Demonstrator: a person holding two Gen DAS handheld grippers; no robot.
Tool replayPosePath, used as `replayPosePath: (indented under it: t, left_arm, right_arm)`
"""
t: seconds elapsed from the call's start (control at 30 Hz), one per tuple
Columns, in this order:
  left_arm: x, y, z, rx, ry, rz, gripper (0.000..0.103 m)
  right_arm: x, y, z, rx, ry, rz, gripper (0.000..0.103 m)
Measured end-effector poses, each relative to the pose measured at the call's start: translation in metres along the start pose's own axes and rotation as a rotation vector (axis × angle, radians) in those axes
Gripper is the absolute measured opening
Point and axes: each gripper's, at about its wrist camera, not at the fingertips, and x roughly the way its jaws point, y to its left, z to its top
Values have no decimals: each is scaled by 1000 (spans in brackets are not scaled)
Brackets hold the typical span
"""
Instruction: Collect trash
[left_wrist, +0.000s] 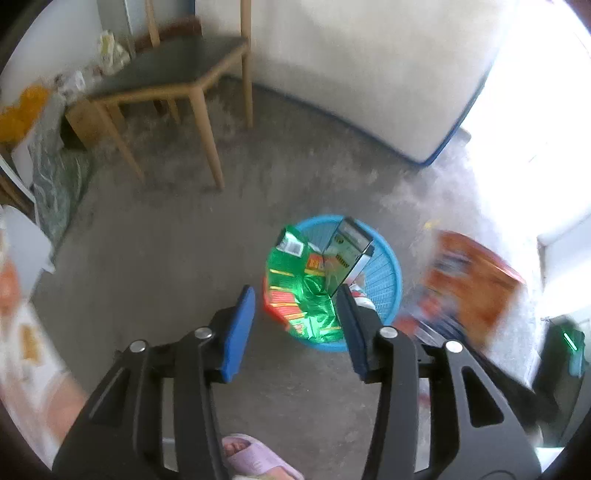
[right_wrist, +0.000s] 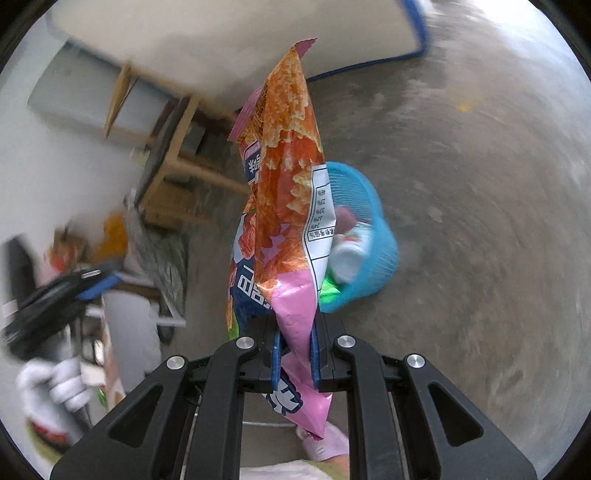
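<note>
A blue plastic basket (left_wrist: 388, 273) stands on the concrete floor and holds a green snack bag (left_wrist: 295, 288), a dark carton (left_wrist: 349, 251) and other wrappers. My left gripper (left_wrist: 295, 325) is open and empty, above and just short of the basket. My right gripper (right_wrist: 294, 343) is shut on an orange and pink snack bag (right_wrist: 284, 192), which sticks up in front of the basket (right_wrist: 373, 236). The same bag shows blurred at the right of the left wrist view (left_wrist: 469, 284). The left gripper also shows blurred in the right wrist view (right_wrist: 55, 299).
A wooden chair (left_wrist: 166, 77) stands beyond the basket, near a white mattress with blue trim (left_wrist: 369, 74) leaning on the wall. Clutter and cloth (left_wrist: 55, 173) lie at the left. A foot in a pink slipper (left_wrist: 255, 458) is below the grippers.
</note>
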Motion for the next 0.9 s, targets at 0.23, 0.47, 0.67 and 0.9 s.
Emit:
replayPosePath:
  t: [0.23, 0.47, 0.67, 0.9]
  left_arm:
    - [-143, 43, -68, 18, -175, -6, 62]
    - [-219, 78, -167, -98, -231, 29, 70]
    - [-253, 94, -235, -227, -334, 80, 75]
    - [-279, 90, -285, -336, -474, 91, 83]
  right_arm:
    - [112, 51, 48, -164, 113, -63, 16]
    - [185, 44, 62, -324, 152, -386, 42]
    - [118, 34, 54, -314, 47, -381, 48]
    - [-16, 81, -7, -541, -98, -256, 61]
